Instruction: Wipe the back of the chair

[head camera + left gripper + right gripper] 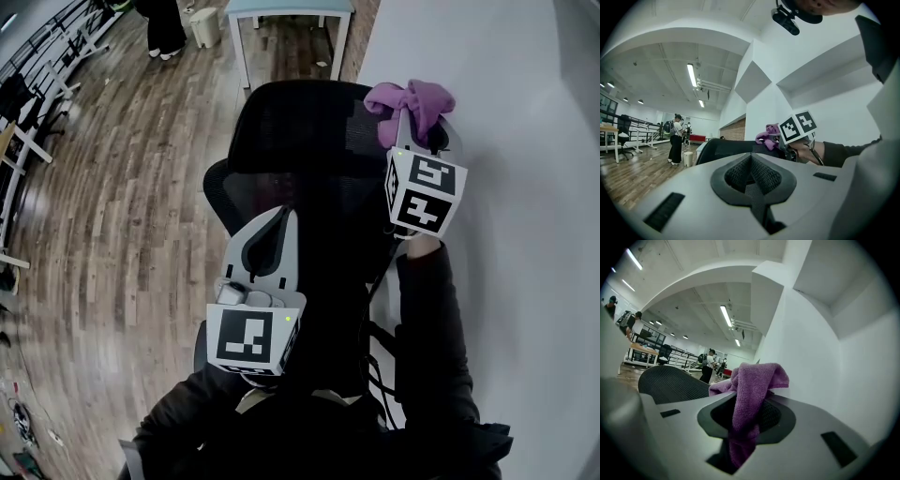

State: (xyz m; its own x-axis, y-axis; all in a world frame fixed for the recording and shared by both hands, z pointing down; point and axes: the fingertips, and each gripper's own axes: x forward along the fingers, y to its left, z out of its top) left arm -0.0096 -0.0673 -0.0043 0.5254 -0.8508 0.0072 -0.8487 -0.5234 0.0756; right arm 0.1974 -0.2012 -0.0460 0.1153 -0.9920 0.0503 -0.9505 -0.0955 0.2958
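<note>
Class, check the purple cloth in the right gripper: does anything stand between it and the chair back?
Nothing visible does. The cloth, clamped in the right gripper, sits beside the top right corner of the chair back, with no object between them.

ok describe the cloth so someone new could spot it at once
Find the black mesh chair beside the white wall, seen from above. At the right end of its top edge, the right gripper is shut on the purple cloth, bunched into a soft lump. It is the only brightly coloured thing among black mesh and grey gripper parts.
</note>
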